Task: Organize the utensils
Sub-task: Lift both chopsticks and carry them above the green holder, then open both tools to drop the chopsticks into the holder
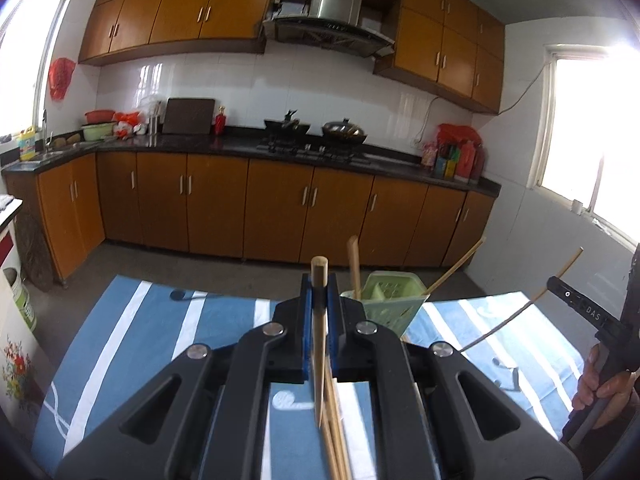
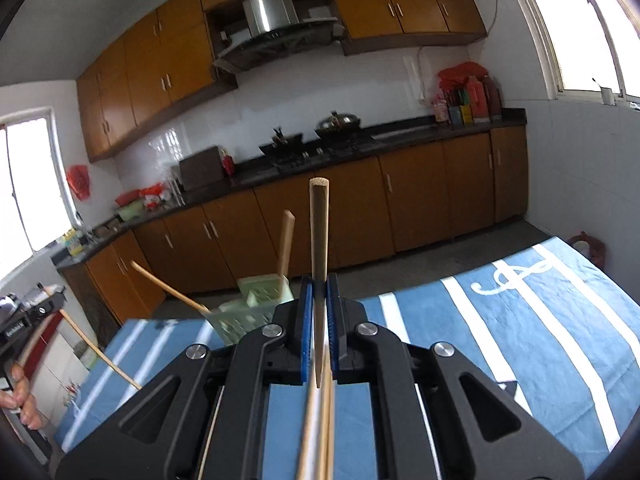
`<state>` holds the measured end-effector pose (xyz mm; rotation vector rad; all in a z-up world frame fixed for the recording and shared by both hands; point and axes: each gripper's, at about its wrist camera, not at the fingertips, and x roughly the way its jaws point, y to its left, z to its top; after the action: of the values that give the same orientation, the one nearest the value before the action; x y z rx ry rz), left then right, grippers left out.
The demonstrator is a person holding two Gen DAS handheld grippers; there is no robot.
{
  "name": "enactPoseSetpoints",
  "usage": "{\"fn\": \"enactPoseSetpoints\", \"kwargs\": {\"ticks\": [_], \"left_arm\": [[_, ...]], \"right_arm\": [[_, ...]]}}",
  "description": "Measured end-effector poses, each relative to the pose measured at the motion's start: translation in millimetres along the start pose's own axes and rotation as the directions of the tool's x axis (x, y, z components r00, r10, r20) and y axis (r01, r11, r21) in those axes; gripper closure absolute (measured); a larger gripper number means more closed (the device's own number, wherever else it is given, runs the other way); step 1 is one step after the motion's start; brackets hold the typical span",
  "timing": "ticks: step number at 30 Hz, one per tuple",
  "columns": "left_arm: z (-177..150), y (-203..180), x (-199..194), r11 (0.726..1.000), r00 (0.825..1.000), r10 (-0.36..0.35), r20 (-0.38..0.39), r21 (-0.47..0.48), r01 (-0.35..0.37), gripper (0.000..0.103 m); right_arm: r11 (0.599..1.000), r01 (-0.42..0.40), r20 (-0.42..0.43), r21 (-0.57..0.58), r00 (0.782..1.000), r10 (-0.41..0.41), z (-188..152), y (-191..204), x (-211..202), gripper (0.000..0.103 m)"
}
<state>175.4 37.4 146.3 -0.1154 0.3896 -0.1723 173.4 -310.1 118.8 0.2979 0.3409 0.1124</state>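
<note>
- Now both my tongs are full; the left gripper (image 1: pixel 320 300) is clamped on one chopstick (image 1: pixel 319 344), which stands nearly upright between the blue pads, its blunt end above them and its thin end hanging below
- Likewise the right gripper (image 2: pixel 320 300) is pinched tight on its own chopstick (image 2: pixel 319 264), also upright, thick end up
- Each stick is clear of the cloth (image 2: pixel 520 340); so I judge the step in hand is the carry, pick-up done and drop-in not yet done
- Ahead, the green holder (image 1: pixel 382 300) sits on the blue striped cloth near its far edge; it looks tipped rather than square, though the fisheye may be adding to that; two sticks already poke out of it, one upright and one leaning off to the side
- More loose sticks (image 1: pixel 334 432) lie on the cloth under my left tongs, so the job seems far from finished
- Next, I reckon each stick must go over the holder's open top, thin end first; one tong at a time, since the mouth is small and the leaning stick could be knocked
- Only then should I let go, low enough that nothing bounces out
</note>
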Motion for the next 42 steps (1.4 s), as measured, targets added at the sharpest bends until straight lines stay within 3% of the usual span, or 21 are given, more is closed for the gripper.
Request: {"fn": "enactPoseSetpoints", "kwargs": {"ticks": [7,14,18,30,36,42], "left_arm": [[51,-36,3,1.000,0.990,-0.021,0.138,0.003,0.020,0.095],[93,-61,31,0.999,0.960,0.020,0.278,-0.051,-0.006,0.095],[100,-63,54,0.995,0.952,0.050,0.302,-0.102,-0.020,0.095],[62,-46,119,0.990,0.979,0.058,0.196,-0.140,-0.031,0.095],[53,-41,132,0.990,0.989,0.059,0.137,-0.138,-0.040,0.095],[49,-31,127,0.987,0.991,0.058,0.117,-0.154,-0.040,0.089]], "right_arm": [[0.997,-0.078,0.088,0.000,0.993,0.078,32,28,6,0.095],[0.998,-0.070,0.117,-0.007,0.991,0.070,44,37,32,0.095],[0.998,-0.066,0.113,0.006,0.992,0.065,47,35,48,0.095],[0.999,-0.053,0.002,0.009,0.999,0.053,25,29,90,0.095],[0.999,-0.050,-0.038,0.017,0.998,0.051,17,27,100,0.095],[0.999,-0.035,-0.021,-0.008,0.999,0.034,21,30,91,0.094]]}}
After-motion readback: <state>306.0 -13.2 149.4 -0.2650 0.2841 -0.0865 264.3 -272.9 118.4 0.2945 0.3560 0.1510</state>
